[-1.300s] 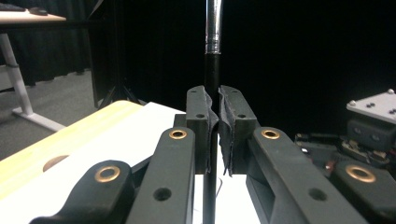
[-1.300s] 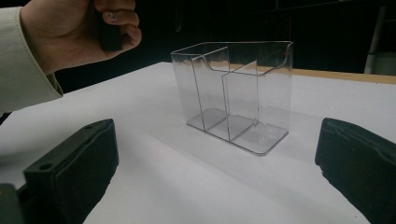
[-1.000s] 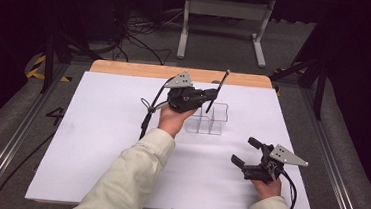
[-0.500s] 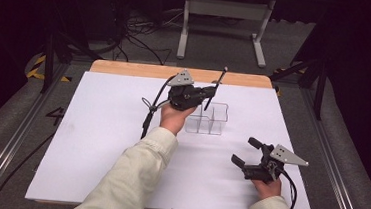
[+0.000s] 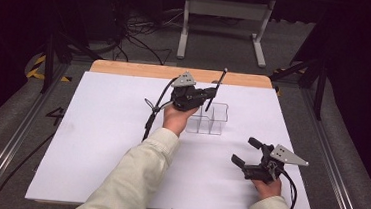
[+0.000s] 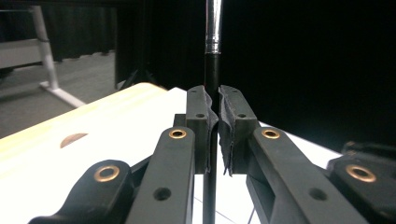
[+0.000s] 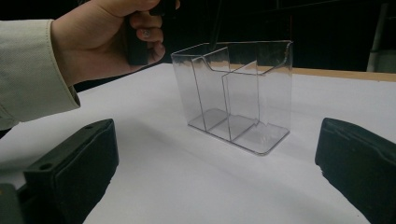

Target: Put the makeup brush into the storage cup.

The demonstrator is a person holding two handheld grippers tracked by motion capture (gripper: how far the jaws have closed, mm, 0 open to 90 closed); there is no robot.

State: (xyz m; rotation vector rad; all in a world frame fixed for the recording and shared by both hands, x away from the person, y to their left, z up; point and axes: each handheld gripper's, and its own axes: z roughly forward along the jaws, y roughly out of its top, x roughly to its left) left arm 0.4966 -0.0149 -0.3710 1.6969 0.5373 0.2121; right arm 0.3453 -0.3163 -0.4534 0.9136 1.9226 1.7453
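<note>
Standing upright, brush (image 6: 212,70) is clamped between left fingers (image 6: 201,121).

The right gripper (image 7: 215,172) looks along its two black jaws, which stand wide apart at the lower corners with nothing between them. Ahead, on the white bench (image 7: 187,182), stands a clear plastic organizer (image 7: 238,98), upright, with inner dividers splitting it into compartments. To the upper left, a hand (image 7: 116,37) in a cream sleeve (image 7: 32,70) grips a dark handle just beside the organizer's top edge. A thin dark rod (image 7: 215,28) hangs over its rear compartment; whether it touches the plastic cannot be told.
</note>
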